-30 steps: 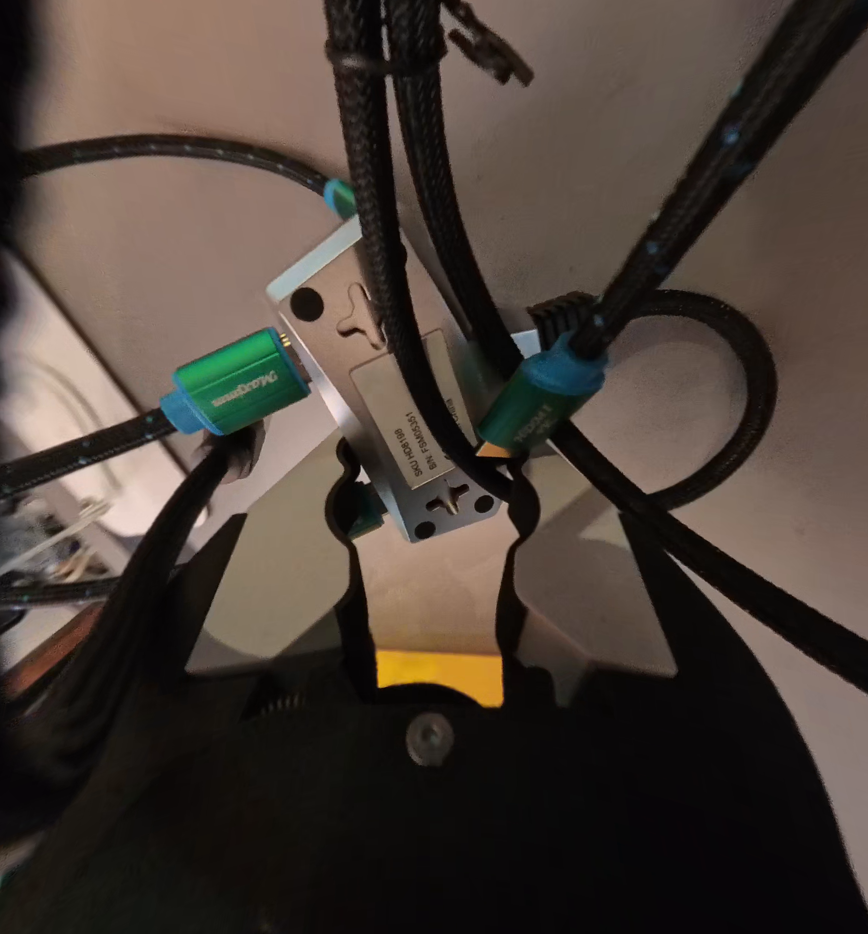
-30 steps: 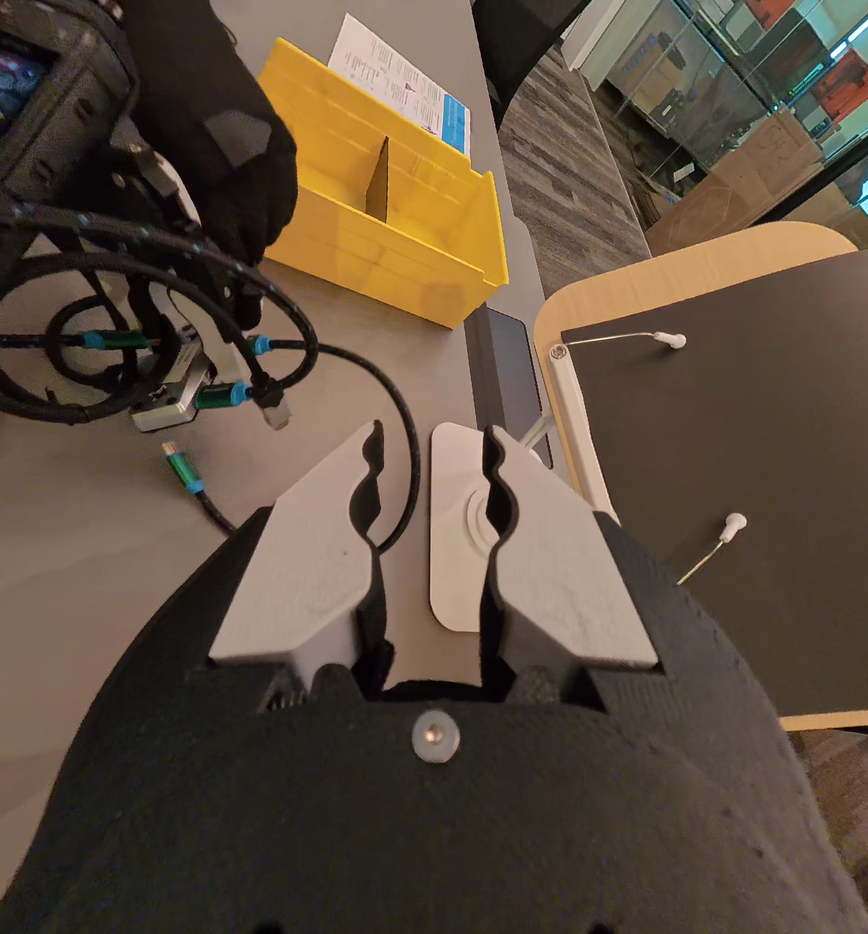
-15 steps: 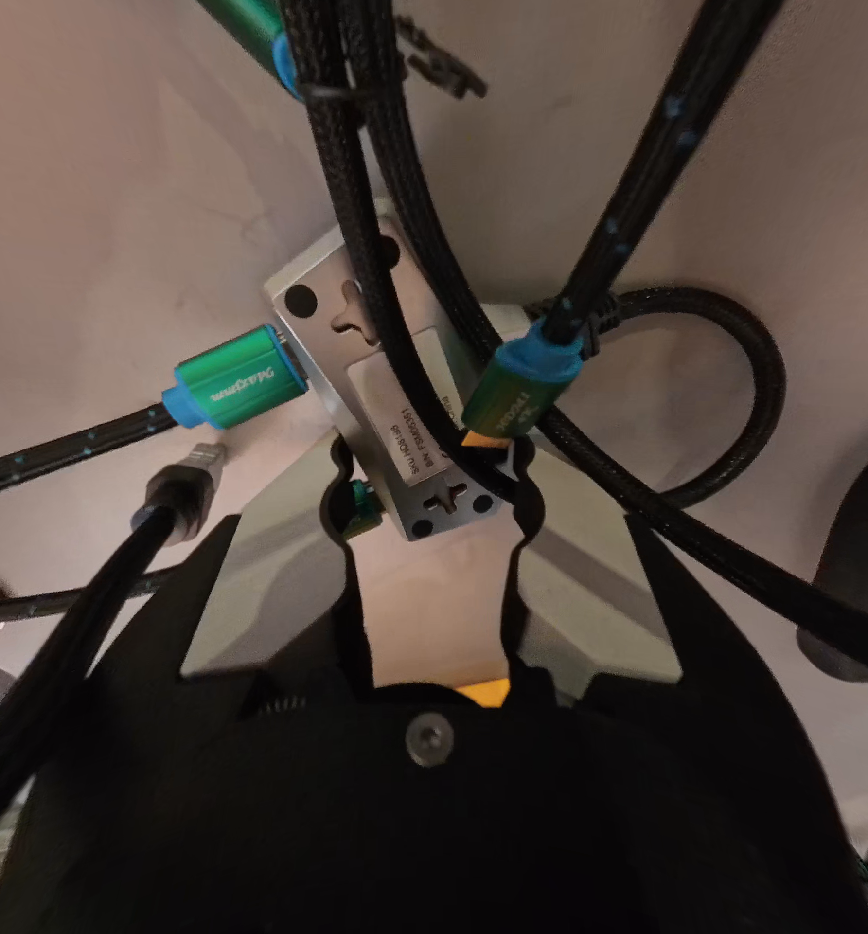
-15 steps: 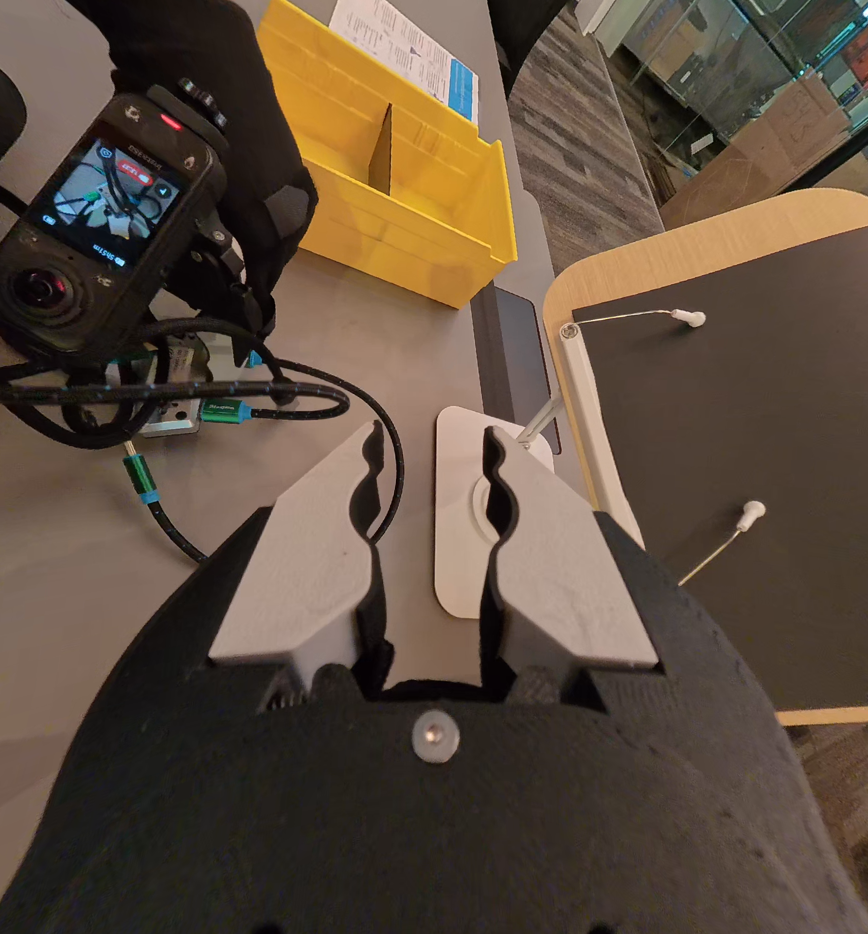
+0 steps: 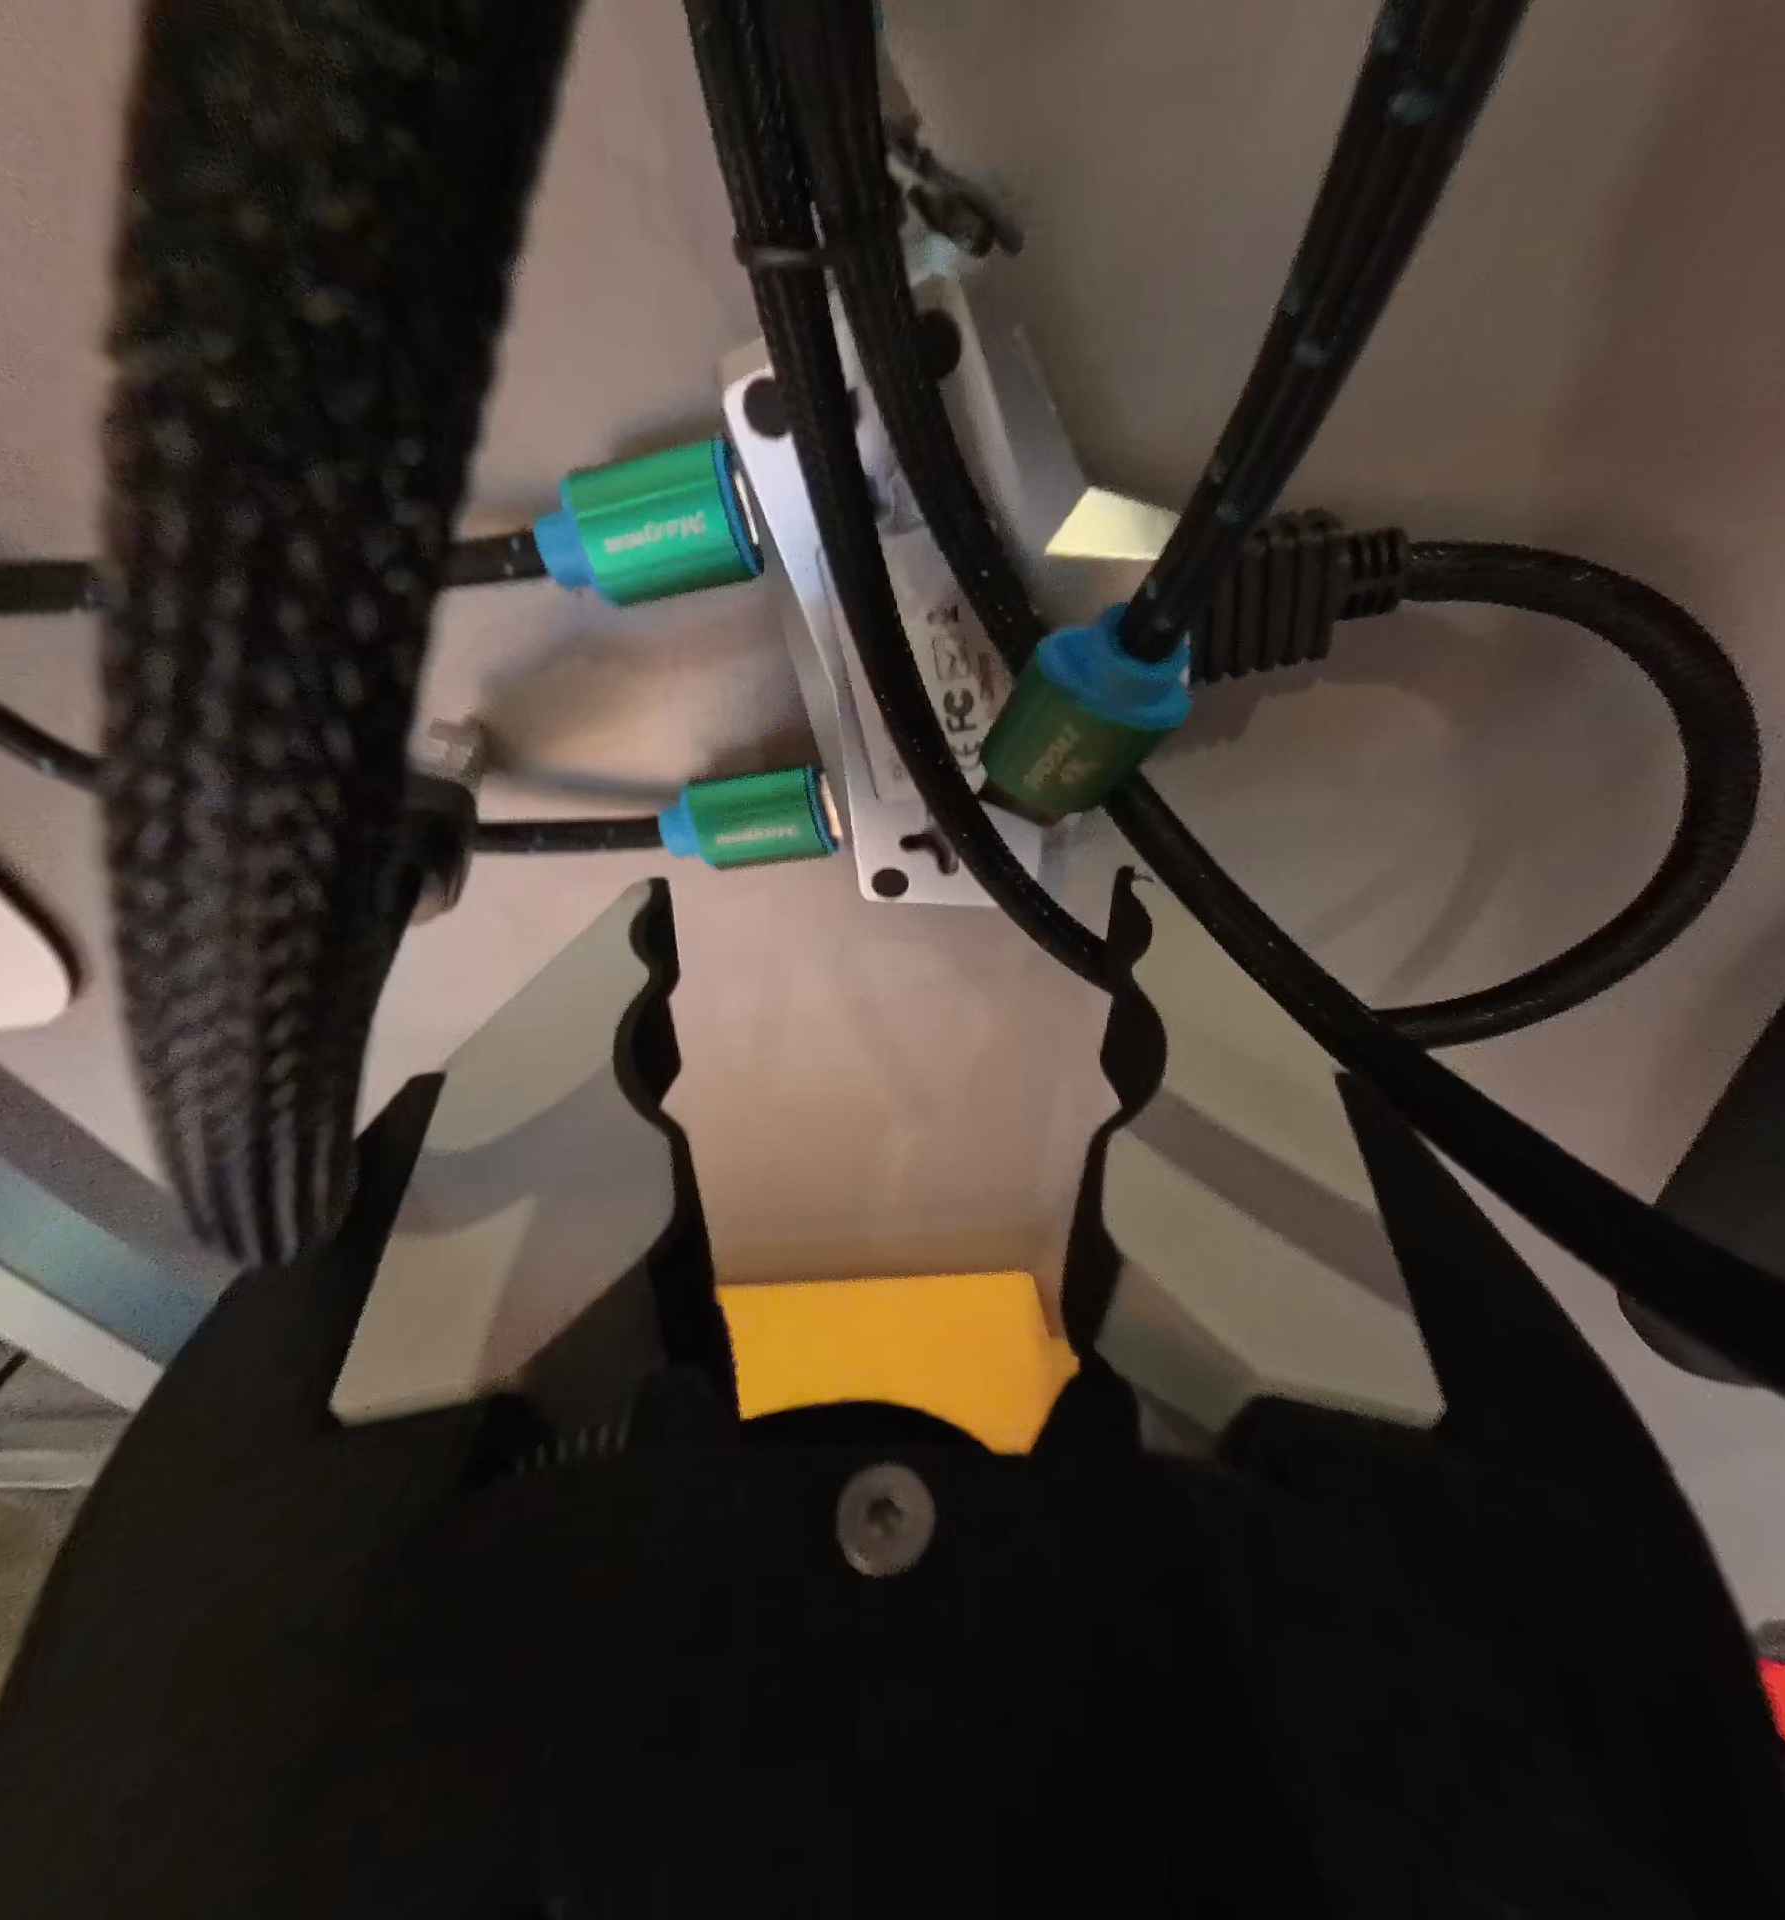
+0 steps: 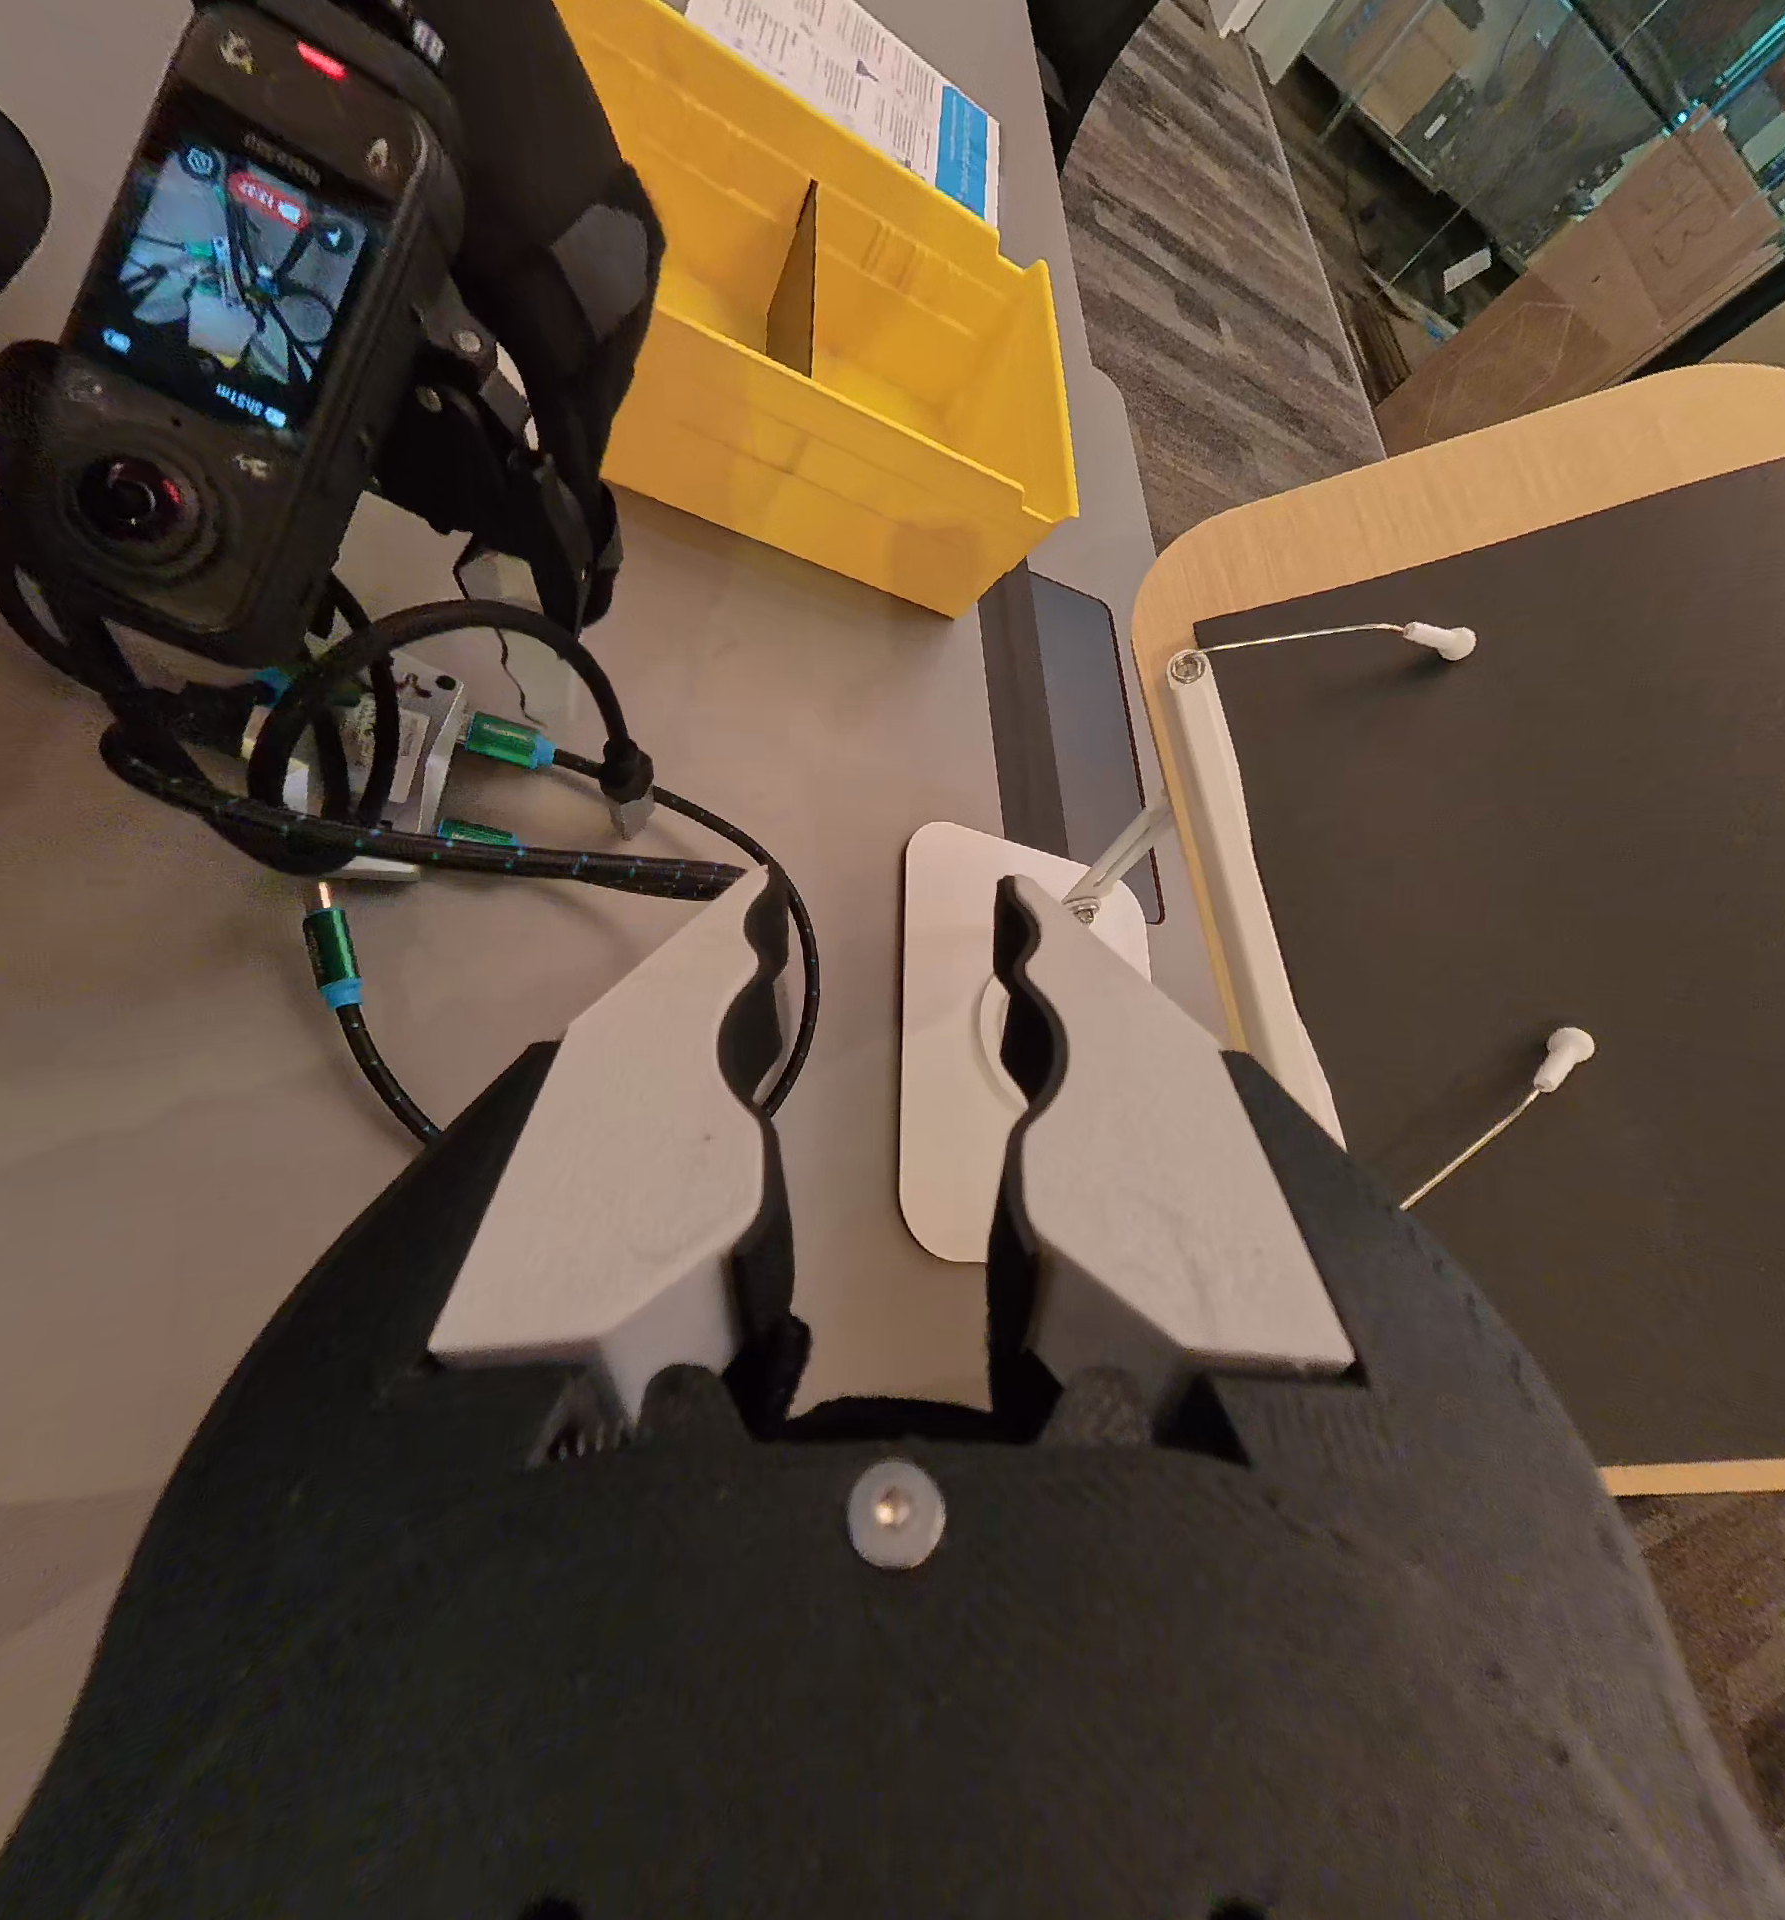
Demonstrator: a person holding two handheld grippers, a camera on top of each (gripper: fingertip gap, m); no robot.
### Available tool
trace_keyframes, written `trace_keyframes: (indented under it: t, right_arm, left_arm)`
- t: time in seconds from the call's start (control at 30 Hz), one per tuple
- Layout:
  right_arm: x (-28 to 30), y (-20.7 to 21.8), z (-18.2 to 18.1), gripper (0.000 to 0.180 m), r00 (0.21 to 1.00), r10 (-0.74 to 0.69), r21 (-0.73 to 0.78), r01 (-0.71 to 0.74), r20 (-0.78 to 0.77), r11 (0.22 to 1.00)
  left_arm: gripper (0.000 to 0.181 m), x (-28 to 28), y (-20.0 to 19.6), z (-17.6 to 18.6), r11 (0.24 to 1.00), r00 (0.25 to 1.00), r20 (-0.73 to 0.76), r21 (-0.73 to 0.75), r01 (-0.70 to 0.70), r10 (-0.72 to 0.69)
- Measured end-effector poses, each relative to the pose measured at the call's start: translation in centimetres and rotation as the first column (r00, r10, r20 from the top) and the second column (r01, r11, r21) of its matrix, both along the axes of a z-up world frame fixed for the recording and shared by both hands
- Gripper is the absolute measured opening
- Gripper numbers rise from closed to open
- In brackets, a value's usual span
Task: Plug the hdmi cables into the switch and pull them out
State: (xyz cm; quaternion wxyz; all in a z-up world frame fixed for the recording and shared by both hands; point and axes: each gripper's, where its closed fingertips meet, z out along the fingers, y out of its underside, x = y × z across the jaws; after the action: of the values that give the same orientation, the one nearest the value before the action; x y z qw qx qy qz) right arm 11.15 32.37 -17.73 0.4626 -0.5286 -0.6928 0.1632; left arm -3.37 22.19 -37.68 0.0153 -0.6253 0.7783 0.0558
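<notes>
Left gripper (image 5: 893,914) backed off brushed-metal switch (image 5: 867,665), jaws wide, empty; right gripper (image 6: 883,904) jaws apart, empty; braided cables (image 5: 846,520).

The left hand-held gripper (image 5: 893,914) no longer clasps the silver switch (image 5: 867,665): its fingers now stand wider apart and back from it, empty. The switch now shows two green plugs (image 5: 659,535) along its side, and a thick braided cable (image 5: 285,623) newly crosses close to the lens.
</notes>
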Motion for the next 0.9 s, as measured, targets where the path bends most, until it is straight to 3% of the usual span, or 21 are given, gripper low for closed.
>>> trace_keyframes:
  t: [0.43,0.63,0.73,0.9]
  right_arm:
    - [-0.5,0.0,-0.8,0.038,0.999,0.003,-0.001,-0.003,0.037,1.000]
    - [-0.8,-0.1,-1.2,0.038,0.999,0.006,-0.002,-0.006,0.052,1.000]
    - [-0.8,-0.1,-1.4,0.038,0.998,0.007,-0.001,-0.006,0.060,1.000]
    - [-0.9,0.0,-1.5,0.038,0.998,0.008,-0.004,-0.008,0.061,1.000]
  left_arm:
    - [0.060,-6.7,0.8,0.8,0.986,0.960,-0.256,0.150,-0.075,0.112]
    - [0.047,-8.7,4.4,2.9,0.926,0.916,-0.363,0.378,-0.021,0.169]
    - [0.036,-9.1,5.0,3.2,0.912,0.915,-0.333,0.401,-0.081,0.227]
    - [0.025,-6.5,3.6,2.6,0.923,0.936,-0.047,0.190,-0.335,0.349]
